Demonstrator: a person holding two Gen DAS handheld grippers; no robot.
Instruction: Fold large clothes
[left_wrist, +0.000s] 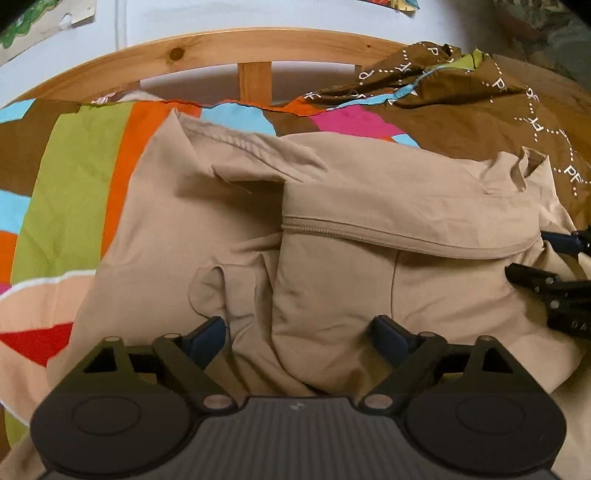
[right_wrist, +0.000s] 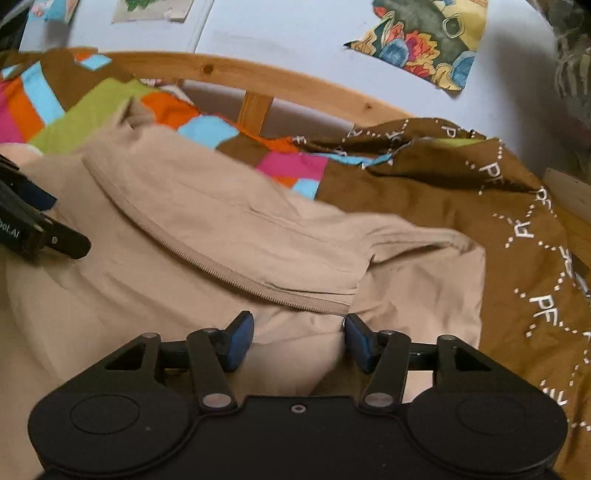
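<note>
Your left gripper (left_wrist: 299, 338) and right gripper (right_wrist: 299, 341) both hover with fingers spread, pinching nothing, over the folded beige jacket (left_wrist: 351, 206) on the bed (left_wrist: 81, 155).

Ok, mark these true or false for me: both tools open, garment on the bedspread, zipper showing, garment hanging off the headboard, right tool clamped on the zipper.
1. Both the left tool and right tool are open. True.
2. The beige zippered garment lies on the multicoloured patchwork bedspread. True.
3. The beige zipper is visible. True.
4. The garment hangs from the wooden headboard. False: it lies flat on the bed.
5. The right tool clamps the zipper. False: its pads stand apart, gripping nothing.
</note>
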